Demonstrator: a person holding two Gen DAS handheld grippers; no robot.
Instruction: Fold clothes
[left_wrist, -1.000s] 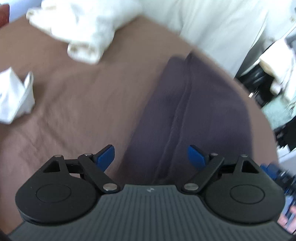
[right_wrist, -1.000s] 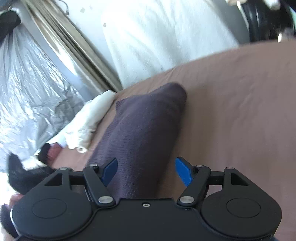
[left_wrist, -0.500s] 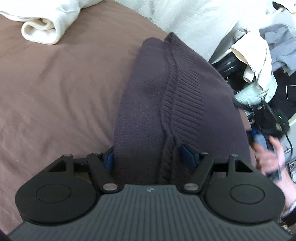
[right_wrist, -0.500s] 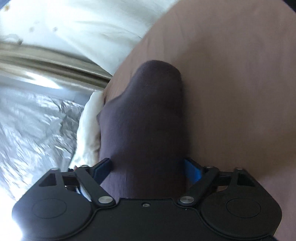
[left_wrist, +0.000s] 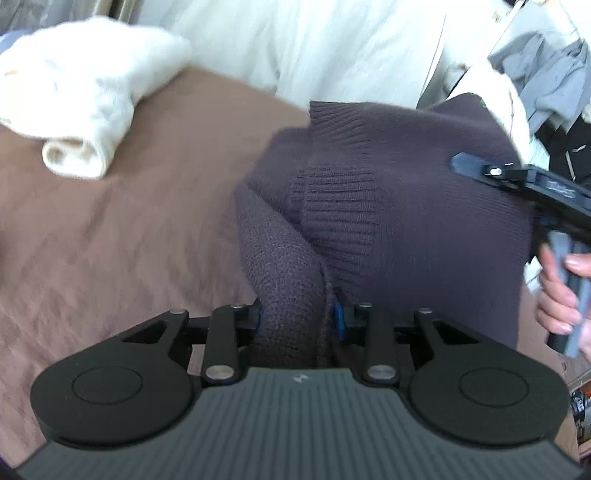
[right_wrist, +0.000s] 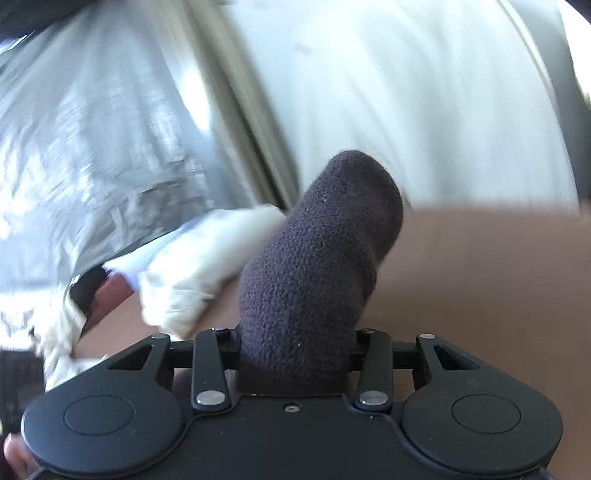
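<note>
A dark purple-grey knit sweater is folded into a long bundle on the brown bed sheet. My left gripper is shut on one end of the sweater, with fabric bunched between the blue pads. My right gripper is shut on the other end of the sweater, which stands up as a thick fold and hides the pads. The right gripper also shows in the left wrist view, at the sweater's far right side, held by a hand.
A rolled white garment lies on the sheet at the far left; it also shows in the right wrist view. White bedding lies behind. Clothes are piled off the bed at right. Silver foil covers the wall.
Both grippers moved in over the sweater's ends and closed on them. The sweater has lifted and bunched up between them.
</note>
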